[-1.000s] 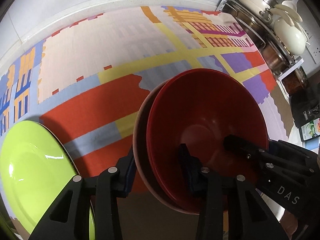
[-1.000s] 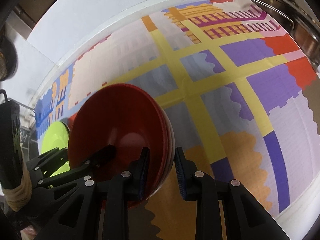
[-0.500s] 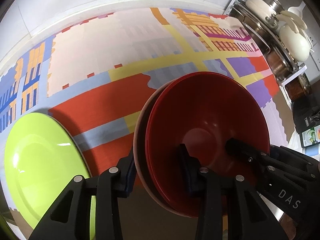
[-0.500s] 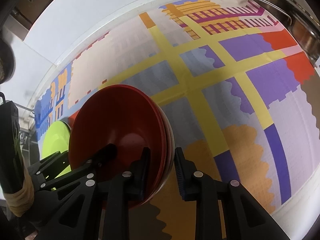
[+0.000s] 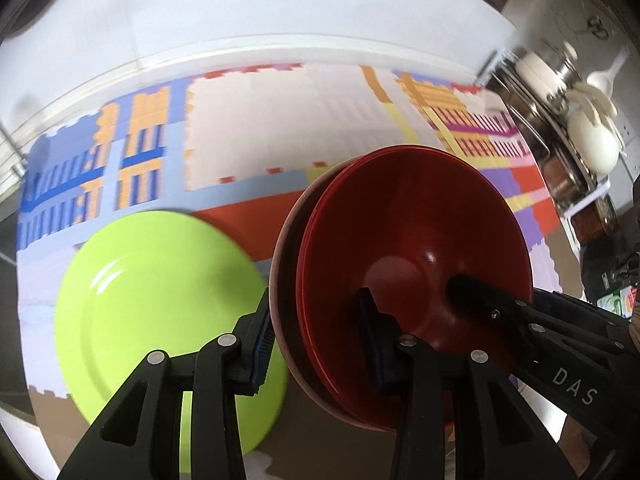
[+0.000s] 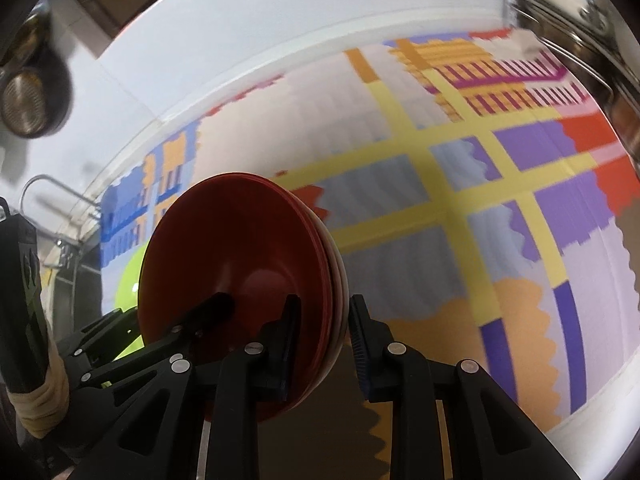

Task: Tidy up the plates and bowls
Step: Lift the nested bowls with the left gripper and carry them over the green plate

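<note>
A stack of red bowls [image 5: 412,256] is held in the air above the patterned tablecloth [image 5: 260,128], tilted on edge. My left gripper [image 5: 316,340] is shut on its left rim. My right gripper [image 6: 322,336] is shut on its right rim; the stack also shows in the right wrist view [image 6: 240,264]. A lime green plate [image 5: 156,300] lies flat on the cloth to the left of and below the bowls, and a sliver of it shows in the right wrist view [image 6: 128,284].
A metal rack with steel pots and white ladles [image 5: 576,128] stands at the right end of the table. A white wall [image 5: 280,12] runs along the back. A dark pan [image 6: 28,100] hangs at upper left.
Both grippers have lifted the bowl stack and carried it left, closer to the green plate. More of the plate and of the wall is now in view.
</note>
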Tool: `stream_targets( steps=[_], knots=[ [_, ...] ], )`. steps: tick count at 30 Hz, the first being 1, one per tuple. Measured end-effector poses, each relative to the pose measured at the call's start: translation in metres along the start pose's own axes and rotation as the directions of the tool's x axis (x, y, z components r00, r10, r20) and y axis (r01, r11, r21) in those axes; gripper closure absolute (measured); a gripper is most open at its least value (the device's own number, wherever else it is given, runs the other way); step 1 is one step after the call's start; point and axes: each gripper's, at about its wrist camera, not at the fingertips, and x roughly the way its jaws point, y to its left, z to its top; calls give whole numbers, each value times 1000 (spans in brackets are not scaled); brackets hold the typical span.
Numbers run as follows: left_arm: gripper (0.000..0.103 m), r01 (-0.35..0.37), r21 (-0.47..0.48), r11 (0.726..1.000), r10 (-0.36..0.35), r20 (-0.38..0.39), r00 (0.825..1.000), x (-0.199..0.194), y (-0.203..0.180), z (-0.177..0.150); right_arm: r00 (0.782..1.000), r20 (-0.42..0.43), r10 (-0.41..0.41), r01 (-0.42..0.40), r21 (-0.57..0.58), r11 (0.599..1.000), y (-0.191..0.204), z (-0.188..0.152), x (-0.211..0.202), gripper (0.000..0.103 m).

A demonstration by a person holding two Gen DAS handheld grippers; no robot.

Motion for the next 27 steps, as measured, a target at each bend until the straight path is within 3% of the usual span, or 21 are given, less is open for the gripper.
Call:
stream_targets(
  steps=[14,27],
  knots=[
    [66,-61,-159,985,70,54,996,-40,83,-28,996,-32,78,-82,-147,986,86,-11,14,77],
    [66,-102,-246,964,111,23,994,-41,140,-49,990,-89,106,-123,-226,966,144,-22,40,77]
  ],
)
